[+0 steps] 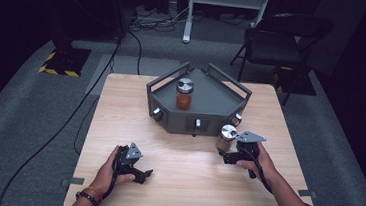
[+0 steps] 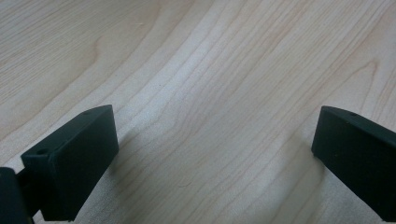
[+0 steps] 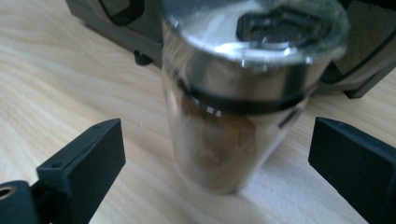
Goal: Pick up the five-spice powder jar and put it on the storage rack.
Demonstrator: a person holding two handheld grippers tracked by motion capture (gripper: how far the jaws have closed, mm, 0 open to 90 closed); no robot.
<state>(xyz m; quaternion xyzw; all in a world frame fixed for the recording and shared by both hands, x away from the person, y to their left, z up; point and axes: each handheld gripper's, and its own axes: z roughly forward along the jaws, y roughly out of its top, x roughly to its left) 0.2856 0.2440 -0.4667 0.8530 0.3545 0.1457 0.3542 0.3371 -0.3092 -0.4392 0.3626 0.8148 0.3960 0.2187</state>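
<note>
The right claw (image 1: 230,155), held in a person's right hand (image 1: 258,160), stands with its jaws spread wide on either side of a glass spice jar (image 3: 233,107) with a shiny metal lid, neither jaw touching the glass in the right gripper view. The jar (image 1: 226,138), part filled with a brown powder, stands upright on the pale wooden bench (image 1: 184,183), just in front of the right front corner of a dark grey angular rack (image 1: 211,98) that sits at the far middle of the bench. A second jar (image 1: 184,94), holding a reddish-orange filling under a silver lid, stands upright on the rack's flat top, inside its low rails. Round metal caps show in openings along the rack's front face. Across the bench, well apart from the first, the left claw (image 1: 140,173) rests low over the wood in the person's left hand (image 1: 110,169), a beaded bracelet (image 1: 87,197) at the wrist; in the left gripper view its jaws are likewise wide apart, with only bare wood grain between them. Beyond the bench lies grey carpet, with black cables (image 1: 90,105) trailing along the floor at the left, a dark folding chair (image 1: 281,41) at the upper right, and the white legs of a stand (image 1: 191,13) at the back.
</note>
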